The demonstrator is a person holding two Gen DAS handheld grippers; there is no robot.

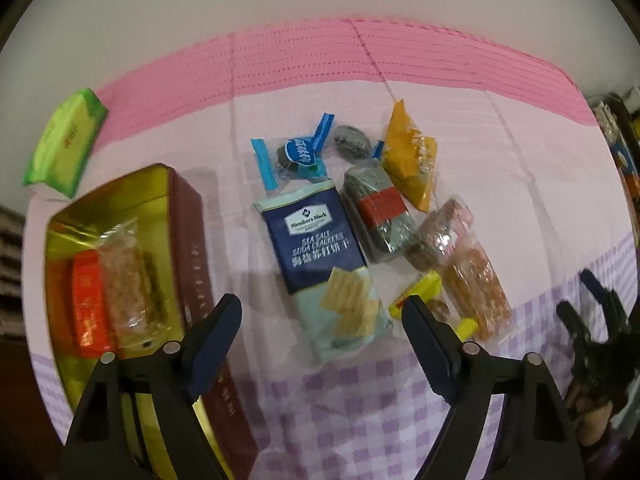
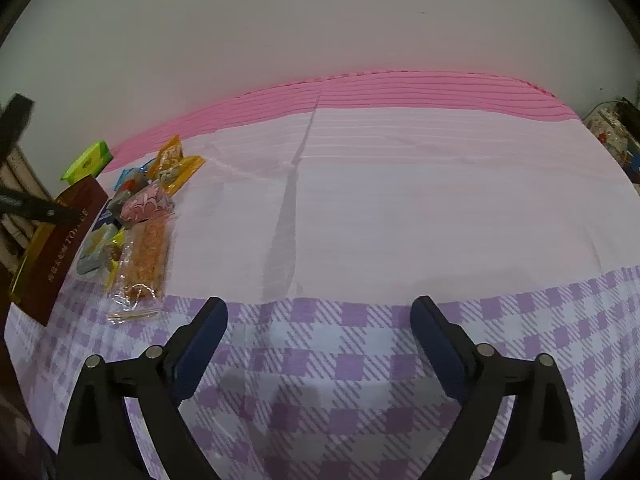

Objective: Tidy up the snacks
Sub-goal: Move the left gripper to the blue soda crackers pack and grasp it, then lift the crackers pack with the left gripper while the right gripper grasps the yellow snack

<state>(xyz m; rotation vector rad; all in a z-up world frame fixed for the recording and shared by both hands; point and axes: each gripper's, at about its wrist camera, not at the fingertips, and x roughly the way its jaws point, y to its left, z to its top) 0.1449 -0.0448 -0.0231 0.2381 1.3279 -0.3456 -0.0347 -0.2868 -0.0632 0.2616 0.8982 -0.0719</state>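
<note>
The left gripper [image 1: 322, 312] hangs with its jaws spread wide and nothing between them, pointing steeply down over the near end of the blue soda cracker pack [image 1: 320, 252], so picking that pack up looks like the step in hand. Just to its left stands the gold tin [image 1: 60, 236] with the dark red outer wall, already holding an orange-red packet [image 1: 90, 304] and a clear-wrapped crumbly bar [image 1: 132, 292] side by side; that much of the sorting seems done. Most of it is still left: beside the crackers lie a dark wrapped cake with a red label [image 1: 378, 216], a blue-ended candy [image 1: 294, 156], a small dark sweet [image 1: 351, 142], a yellow-orange pouch [image 1: 408, 156], a pink-topped clear pack [image 1: 444, 232], a long clear pack of orange strips [image 1: 476, 292] and a small yellow wrapper [image 1: 416, 296], all bunched together on the cloth. A green packet [image 1: 64, 144] lies apart beyond the tin. The right gripper [image 2: 320, 320] is also wide and empty, held over bare checked tablecloth [image 2: 360, 380], well away from the snack heap at its far left
</note>
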